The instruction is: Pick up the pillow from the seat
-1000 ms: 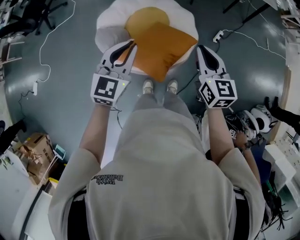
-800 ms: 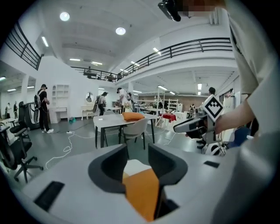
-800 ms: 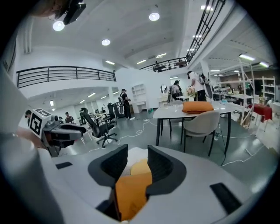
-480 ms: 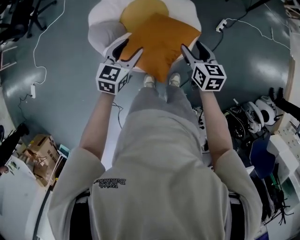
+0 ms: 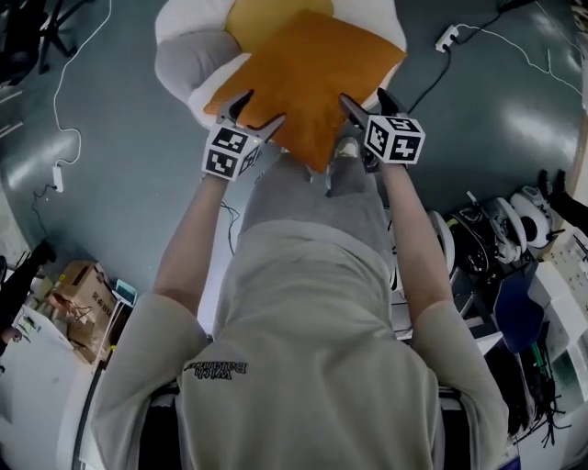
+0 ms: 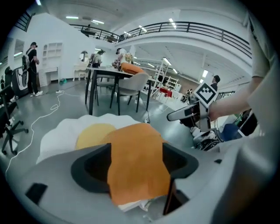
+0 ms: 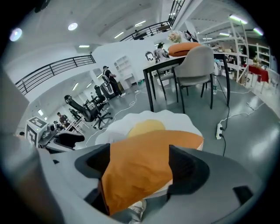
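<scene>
An orange pillow (image 5: 308, 78) lies on a white, egg-shaped seat (image 5: 179, 55) with a yellow centre (image 5: 253, 14). My left gripper (image 5: 257, 110) is at the pillow's near left edge, and its jaws have just been opening. In the left gripper view, the pillow (image 6: 135, 148) lies between them, not pinched. My right gripper (image 5: 365, 99) is at the near right edge. Its jaws have also just been opening, and in the right gripper view the pillow (image 7: 140, 166) fills the gap between them. Both grippers point slantwise down.
The person's shoes (image 5: 344, 147) stand just in front of the seat. Cables and a power strip (image 5: 447, 37) lie on the grey floor. A cardboard box (image 5: 78, 294) sits at the left and gear (image 5: 514, 220) at the right. A table with chairs (image 6: 118, 83) stands beyond.
Both grippers have come down onto the pillow's near edges, and their jaws have gone from shut to wide apart. The pillow and seat now fill more of the view.
</scene>
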